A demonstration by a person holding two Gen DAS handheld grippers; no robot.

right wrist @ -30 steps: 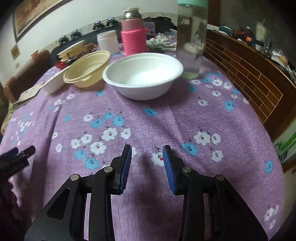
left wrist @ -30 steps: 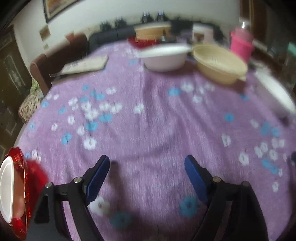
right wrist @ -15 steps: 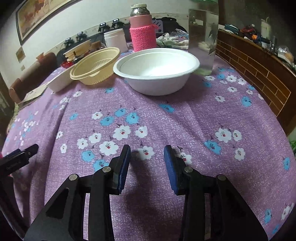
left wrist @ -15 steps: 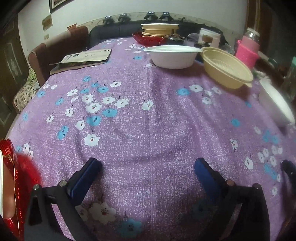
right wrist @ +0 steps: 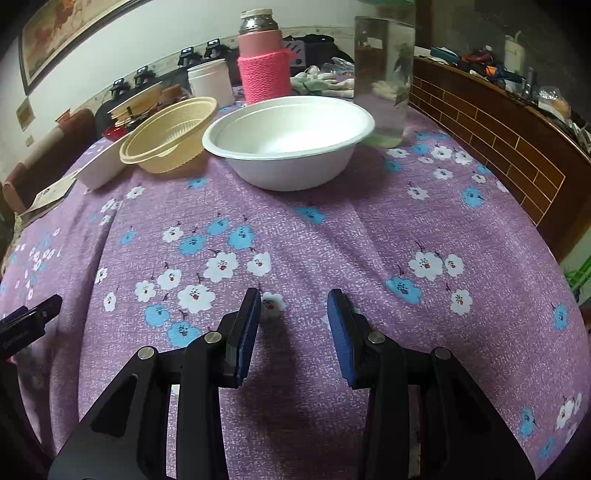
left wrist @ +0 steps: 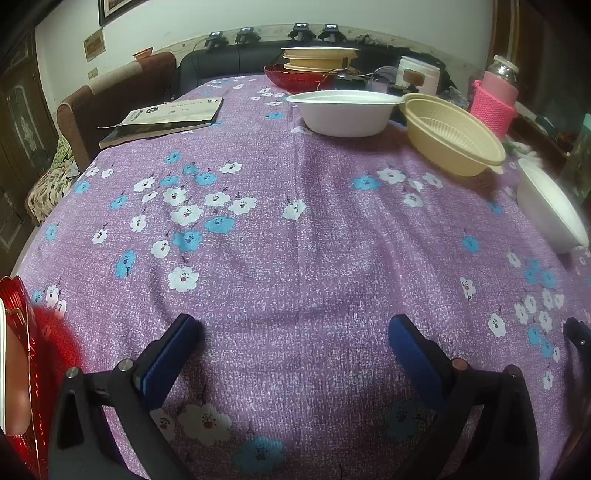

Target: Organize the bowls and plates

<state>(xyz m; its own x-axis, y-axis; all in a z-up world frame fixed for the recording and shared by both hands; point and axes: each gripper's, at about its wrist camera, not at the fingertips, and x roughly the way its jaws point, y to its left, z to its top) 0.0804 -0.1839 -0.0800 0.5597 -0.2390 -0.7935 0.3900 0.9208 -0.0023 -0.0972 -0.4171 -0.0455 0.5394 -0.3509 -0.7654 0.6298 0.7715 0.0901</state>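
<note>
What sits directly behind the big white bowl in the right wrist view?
Behind the white bowl stand a bottle in a pink knitted sleeve and a tall clear jar. The bowl's rim hides both bases.

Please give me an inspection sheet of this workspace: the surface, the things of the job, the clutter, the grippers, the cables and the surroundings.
Surface: purple flowered tablecloth, bare in the near middle.
Job's things: near white bowl; cream ribbed bowl beside it; far white bowl; red dish with stacked cream bowls behind it; red-rimmed plate at the left edge.
Clutter: booklet, pink-sleeved jar, tall glass container, white tub, cloths.
Grippers: left gripper jaws wide open, empty; right gripper jaws partly open, empty.
Cables: dark wire by the red dish.
Surroundings: brown chair, wooden sideboard with small items, framed picture.
</note>
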